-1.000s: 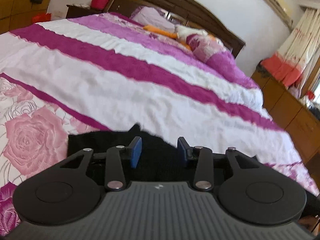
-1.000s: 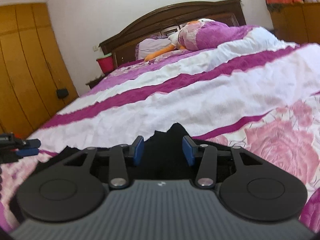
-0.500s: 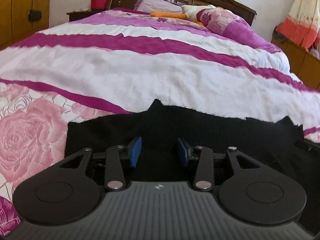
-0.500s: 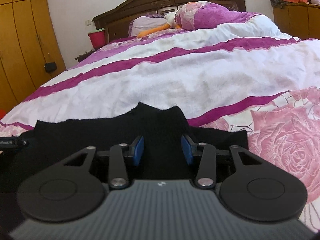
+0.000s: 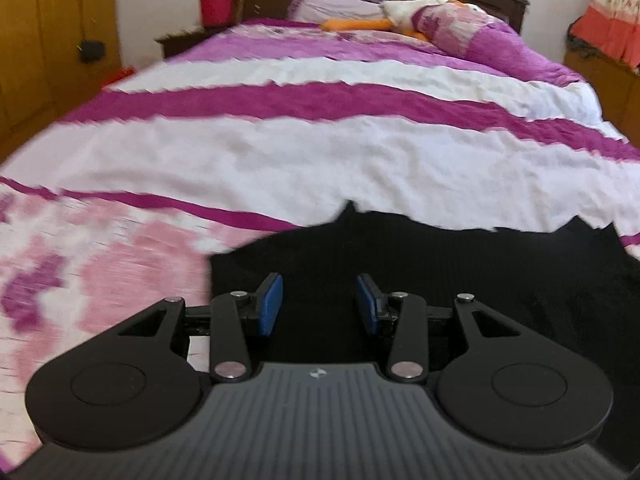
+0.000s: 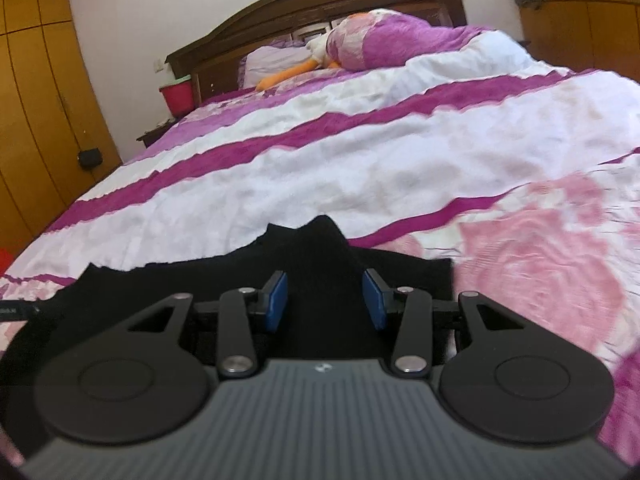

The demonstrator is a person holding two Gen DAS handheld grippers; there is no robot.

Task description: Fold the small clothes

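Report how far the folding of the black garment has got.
Done: the black garment lies spread across the near end of the bed. In hand: the left tongs and right tongs each have its cloth between their blue pads, with a gap showing; whether they pinch it is unclear. Left: no finished, compact fold is visible yet.

The bedspread (image 5: 320,152) is banded in white and magenta, with pink roses printed near its foot. The garment (image 5: 480,272) (image 6: 320,264) is plain black. Blue pads (image 5: 269,304) are carried on each black gripper. The headboard (image 6: 320,4) is dark brown, the wardrobe (image 6: 36,100) ochre yellow. A red bucket (image 5: 216,7) with a green rim is seen beside an orange-and-white plush toy (image 5: 360,23).
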